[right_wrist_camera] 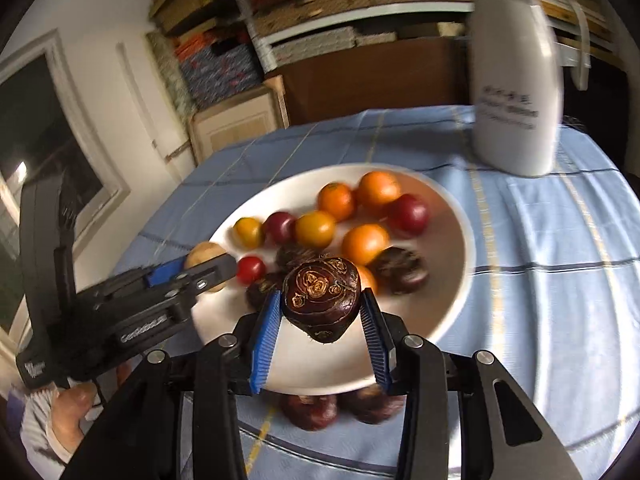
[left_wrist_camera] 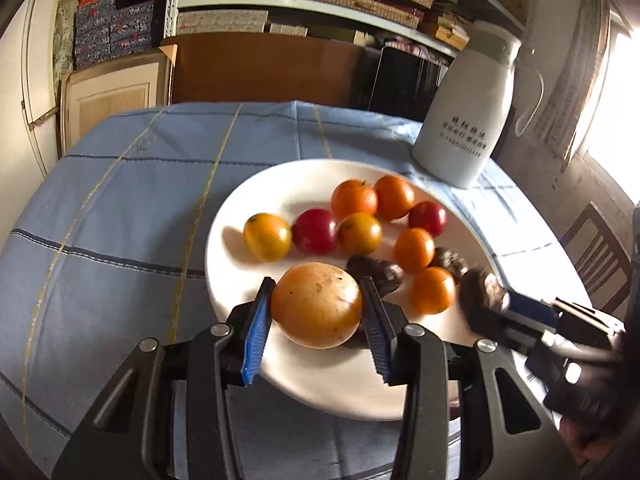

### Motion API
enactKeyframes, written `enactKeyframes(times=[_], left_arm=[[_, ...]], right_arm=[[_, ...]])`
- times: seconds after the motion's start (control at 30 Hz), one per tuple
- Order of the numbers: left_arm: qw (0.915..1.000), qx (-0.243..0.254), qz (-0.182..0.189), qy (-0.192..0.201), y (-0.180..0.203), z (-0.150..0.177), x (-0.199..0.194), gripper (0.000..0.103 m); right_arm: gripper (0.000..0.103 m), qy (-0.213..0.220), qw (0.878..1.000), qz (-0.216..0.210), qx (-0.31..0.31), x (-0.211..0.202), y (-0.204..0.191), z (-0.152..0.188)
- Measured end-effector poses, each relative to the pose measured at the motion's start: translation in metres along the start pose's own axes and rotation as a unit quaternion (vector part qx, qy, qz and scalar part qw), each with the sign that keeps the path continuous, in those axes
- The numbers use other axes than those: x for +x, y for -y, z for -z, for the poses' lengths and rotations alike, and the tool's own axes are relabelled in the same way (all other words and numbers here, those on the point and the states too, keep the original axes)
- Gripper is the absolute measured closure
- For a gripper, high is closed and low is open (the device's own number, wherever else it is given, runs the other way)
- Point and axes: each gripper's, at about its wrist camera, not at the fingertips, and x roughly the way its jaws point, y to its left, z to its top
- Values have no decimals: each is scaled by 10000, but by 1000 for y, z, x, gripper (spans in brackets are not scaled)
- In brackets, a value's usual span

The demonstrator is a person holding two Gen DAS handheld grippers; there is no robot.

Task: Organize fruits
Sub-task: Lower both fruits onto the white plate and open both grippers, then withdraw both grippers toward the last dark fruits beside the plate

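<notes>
pinching a tan round fruit (left_wrist_camera: 316, 305) over the white plate (left_wrist_camera: 256, 364), the left gripper (left_wrist_camera: 316, 332) crowds the right gripper (right_wrist_camera: 320, 330), whose fingers clamp a dark water chestnut (right_wrist_camera: 322, 300) above the plate's near edge; a bump could knock either fruit loose onto the counter (right_wrist_camera: 540, 280).

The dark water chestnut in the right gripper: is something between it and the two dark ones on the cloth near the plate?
Nothing visible blocks it. The dark water chestnut sits between the right gripper pads above the white plate; the two dark ones lie just past its near rim.
</notes>
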Motion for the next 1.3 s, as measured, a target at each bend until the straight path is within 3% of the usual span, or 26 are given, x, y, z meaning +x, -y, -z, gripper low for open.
enactKeyframes(times=[0.23, 0.5, 0.57, 0.67, 0.83, 0.9, 1.07, 1.17, 1.3], left_arm=[[9999, 71, -22, -113, -2, 2, 13, 61], [10000, 32, -4, 63, -1, 5, -1, 51], [9998, 28, 31, 179, 0, 8, -12, 40], [9992, 17, 53, 396, 7, 23, -36, 29], [9977, 402, -2, 551, 39, 64, -64, 7], [9966, 650, -69, 495, 53, 80, -69, 6], [9947, 924, -366, 276, 66, 105, -70, 5], [9968, 672, -379, 228, 54, 105, -71, 5], [9995, 58, -303, -70, 29, 102, -60, 5]], right_arm=[[61, -134, 9994, 179, -263, 14, -9, 6], [53, 431, 9985, 29, 346, -30, 26, 0], [42, 576, 9970, 40, 514, -42, 37, 3], [42, 631, 9942, 8, 872, -55, 57, 19], [41, 438, 9904, 7, 1312, -60, 76, 48], [41, 404, 9901, 15, 1342, -59, 76, 53], [38, 248, 9962, 206, 805, -53, 55, 60], [31, 150, 9984, 468, 294, -47, 37, 65], [31, 123, 9951, 964, -189, -40, 26, 68]])
